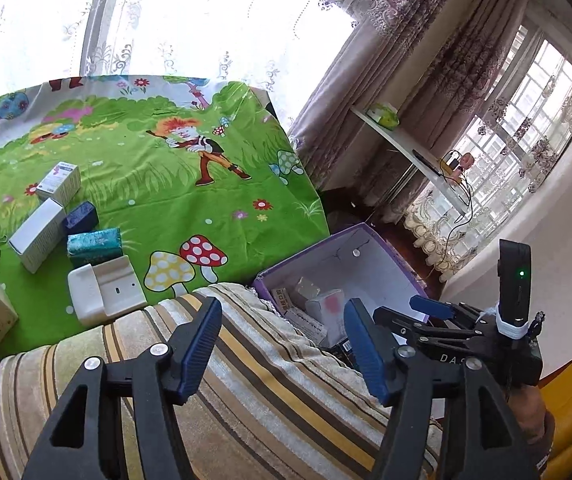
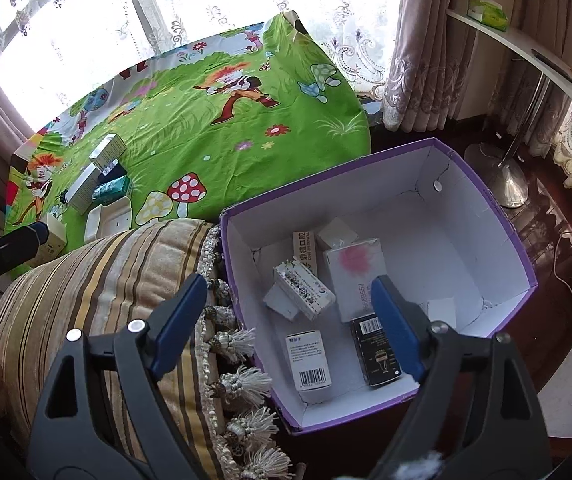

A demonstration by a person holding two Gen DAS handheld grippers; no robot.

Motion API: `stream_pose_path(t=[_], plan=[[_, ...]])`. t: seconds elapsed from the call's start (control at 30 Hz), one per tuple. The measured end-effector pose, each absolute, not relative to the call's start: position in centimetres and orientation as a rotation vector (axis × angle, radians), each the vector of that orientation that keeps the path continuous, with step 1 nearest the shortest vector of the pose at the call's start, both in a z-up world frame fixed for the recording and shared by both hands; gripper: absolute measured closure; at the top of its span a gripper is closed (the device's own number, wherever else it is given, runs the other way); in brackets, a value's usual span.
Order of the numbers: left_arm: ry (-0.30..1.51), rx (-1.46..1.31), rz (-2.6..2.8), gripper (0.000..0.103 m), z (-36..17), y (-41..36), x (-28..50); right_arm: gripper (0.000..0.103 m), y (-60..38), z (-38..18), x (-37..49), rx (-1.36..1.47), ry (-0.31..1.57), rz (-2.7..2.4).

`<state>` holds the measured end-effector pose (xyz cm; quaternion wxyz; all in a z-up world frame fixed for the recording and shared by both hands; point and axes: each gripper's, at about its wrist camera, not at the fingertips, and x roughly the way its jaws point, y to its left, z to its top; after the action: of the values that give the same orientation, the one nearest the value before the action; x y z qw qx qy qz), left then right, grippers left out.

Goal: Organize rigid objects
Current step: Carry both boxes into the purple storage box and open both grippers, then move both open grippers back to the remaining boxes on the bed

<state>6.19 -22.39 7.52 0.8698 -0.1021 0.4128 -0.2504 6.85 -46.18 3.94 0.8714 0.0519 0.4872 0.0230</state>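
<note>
Step in hand: sorting small cartons into the purple storage box (image 2: 509, 240); several lie inside already.
Left gripper (image 1: 282, 344): jaws apart, nothing between them; it hangs over the striped cushion (image 1: 246, 360).
Right gripper (image 2: 289, 324): jaws apart and empty, poised above the near-left corner of the purple storage box, black carton (image 2: 369, 344) just below one finger.
Remaining items: cluster of cartons on the green cartoon cloth (image 1: 190, 208) — white tray-shaped case (image 1: 106, 292) nearest, teal packet (image 1: 94, 244) behind it, long white carton (image 1: 38, 240), small navy box (image 1: 81, 217), upright white carton (image 1: 60, 182).
Key relation: the cluster lies ahead and to the left of the left gripper, past the cushion; the box lies to its right. The left hand is judged nearer.
Axis: the long white carton runs diagonally, near-left to far-right; a grip across its short width seems likeliest.
Surface: soft printed cloth, faintly creased; objects may tilt.
Room: lace-curtained windows, white shelf (image 2: 525, 40), dark floor under the box.
</note>
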Motion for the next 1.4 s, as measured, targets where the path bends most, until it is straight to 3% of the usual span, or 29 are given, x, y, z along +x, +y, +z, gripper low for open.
stream_pose_path(t=[0.03,0.37,0.53,0.73,1.4], plan=[[0.831,-0.203,-0.515,0.027,7.9,-22.1,5.9,0.016,-46.1,4.2,6.8,0.106,1.011,0.045],[0.629,-0.216,-0.437,0.027,10.8,-16.1,5.0,0.010,-43.7,8.1,6.0,0.016,0.830,0.053],[0.592,-0.237,-0.322,0.027,11.0,-11.4,4.9,0.003,-41.8,10.0,5.5,-0.059,0.737,0.042],[0.591,-0.222,-0.272,0.027,10.2,-7.4,3.7,0.002,-38.6,10.4,4.7,-0.120,0.642,0.122],[0.808,-0.335,-0.088,0.027,5.0,1.4,2.8,0.002,-30.2,6.8,7.4,-0.112,0.841,0.387]])
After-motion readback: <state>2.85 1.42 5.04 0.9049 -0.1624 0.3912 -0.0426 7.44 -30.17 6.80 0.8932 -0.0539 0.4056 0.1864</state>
